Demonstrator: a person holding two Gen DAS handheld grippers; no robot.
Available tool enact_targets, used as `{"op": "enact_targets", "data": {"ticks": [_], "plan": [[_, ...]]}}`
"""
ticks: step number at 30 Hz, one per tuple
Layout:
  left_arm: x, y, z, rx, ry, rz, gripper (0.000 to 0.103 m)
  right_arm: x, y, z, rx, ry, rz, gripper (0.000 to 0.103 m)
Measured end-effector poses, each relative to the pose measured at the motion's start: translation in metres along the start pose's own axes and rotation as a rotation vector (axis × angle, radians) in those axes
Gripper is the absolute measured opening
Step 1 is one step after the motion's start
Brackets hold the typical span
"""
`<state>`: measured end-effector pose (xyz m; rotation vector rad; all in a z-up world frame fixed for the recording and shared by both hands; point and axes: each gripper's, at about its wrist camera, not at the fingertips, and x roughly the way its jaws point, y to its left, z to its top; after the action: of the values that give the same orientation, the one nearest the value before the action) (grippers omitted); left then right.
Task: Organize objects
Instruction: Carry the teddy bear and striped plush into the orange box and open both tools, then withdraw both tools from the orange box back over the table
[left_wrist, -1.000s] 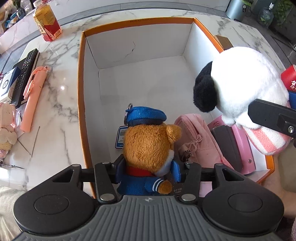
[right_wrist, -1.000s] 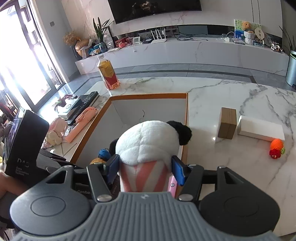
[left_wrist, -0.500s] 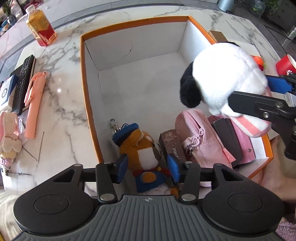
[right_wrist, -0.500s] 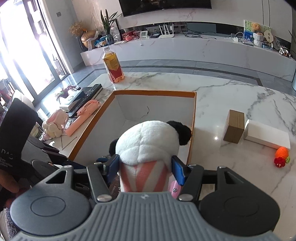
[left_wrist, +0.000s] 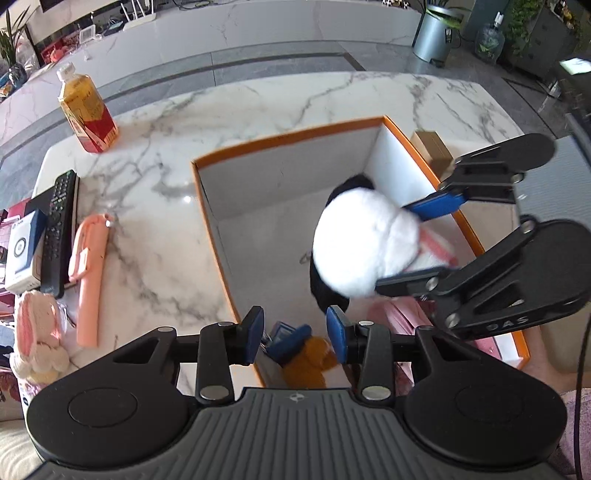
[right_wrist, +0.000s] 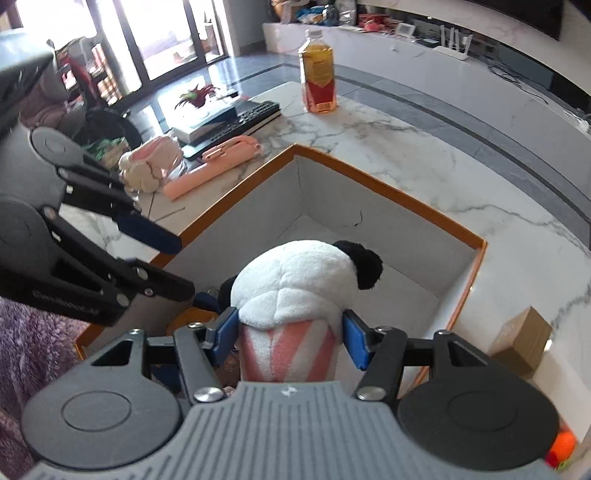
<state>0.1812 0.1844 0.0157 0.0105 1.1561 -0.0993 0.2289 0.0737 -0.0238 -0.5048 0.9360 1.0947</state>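
A soft, light panda plush (right_wrist: 306, 284) is pinched at its striped body by the right gripper (right_wrist: 290, 334) above the orange-rimmed box (left_wrist: 291, 138) on the bench; the empty left gripper (left_wrist: 294, 334) is closing

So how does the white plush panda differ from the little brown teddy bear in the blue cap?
The white plush panda with black ears and a pink-striped body is far bigger than the small brown teddy bear in a blue cap. The panda is held above the orange-rimmed white box in the right claw; the bear lies on the box floor, and nothing holds it: the left claw above it is closing on nothing. Both are soft toys.
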Motion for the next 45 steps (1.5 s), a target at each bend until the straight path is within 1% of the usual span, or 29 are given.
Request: {"op": "enact_targets", "data": {"ticks": [4, 9, 12, 14, 17, 19, 21, 22, 24, 27, 29, 30, 31, 33, 37, 40, 41, 42, 45], "plan": [[0.001, 0.013, 0.006, -0.021, -0.03, -0.022, 0.045, 0.028, -0.002, 0.017, -0.134, 0.056, 0.037, 0.062], [0.01, 0.02, 0.011, -0.02, -0.034, -0.054, 0.045, 0.063, 0.0, 0.022, -0.288, 0.178, 0.071, 0.062], [0.016, 0.021, 0.012, -0.022, -0.037, -0.072, 0.045, 0.074, 0.001, 0.021, -0.363, 0.23, 0.129, 0.062], [0.019, 0.02, 0.012, -0.015, -0.038, -0.087, 0.045, 0.079, 0.003, 0.023, -0.421, 0.259, 0.148, 0.062], [0.023, 0.017, 0.013, -0.01, -0.039, -0.101, 0.045, 0.084, 0.004, 0.027, -0.489, 0.292, 0.199, 0.064], [0.024, 0.017, 0.013, -0.009, -0.042, -0.101, 0.045, 0.088, 0.004, 0.03, -0.507, 0.315, 0.2, 0.066], [0.023, 0.017, 0.013, -0.01, -0.048, -0.104, 0.045, 0.09, 0.007, 0.031, -0.54, 0.331, 0.177, 0.068], [0.023, 0.018, 0.012, -0.014, -0.051, -0.108, 0.045, 0.09, 0.009, 0.031, -0.558, 0.332, 0.159, 0.073], [0.022, 0.02, 0.012, -0.021, -0.055, -0.111, 0.045, 0.088, 0.01, 0.032, -0.572, 0.326, 0.144, 0.079], [0.023, 0.022, 0.011, -0.027, -0.057, -0.111, 0.045, 0.088, 0.009, 0.037, -0.566, 0.316, 0.118, 0.081], [0.022, 0.022, 0.011, -0.03, -0.058, -0.114, 0.045, 0.088, 0.007, 0.04, -0.537, 0.308, 0.122, 0.081], [0.022, 0.022, 0.01, -0.03, -0.059, -0.117, 0.045, 0.088, 0.006, 0.042, -0.518, 0.304, 0.132, 0.077], [0.022, 0.022, 0.01, -0.03, -0.06, -0.118, 0.045, 0.089, 0.004, 0.043, -0.5, 0.306, 0.144, 0.068], [0.021, 0.022, 0.01, -0.028, -0.061, -0.119, 0.045, 0.09, 0.006, 0.043, -0.499, 0.298, 0.141, 0.062], [0.021, 0.02, 0.009, -0.026, -0.058, -0.123, 0.045, 0.088, 0.013, 0.04, -0.534, 0.274, 0.165, 0.06], [0.021, 0.017, 0.009, -0.023, -0.054, -0.122, 0.045, 0.089, 0.02, 0.039, -0.566, 0.267, 0.143, 0.061], [0.021, 0.016, 0.008, -0.023, -0.055, -0.121, 0.045, 0.088, 0.021, 0.039, -0.564, 0.266, 0.134, 0.061], [0.019, 0.015, 0.008, -0.024, -0.058, -0.121, 0.045, 0.087, 0.021, 0.038, -0.55, 0.265, 0.123, 0.064], [0.013, 0.01, 0.005, -0.021, -0.069, -0.125, 0.045, 0.074, 0.02, 0.036, -0.503, 0.237, 0.117, 0.063]]}}
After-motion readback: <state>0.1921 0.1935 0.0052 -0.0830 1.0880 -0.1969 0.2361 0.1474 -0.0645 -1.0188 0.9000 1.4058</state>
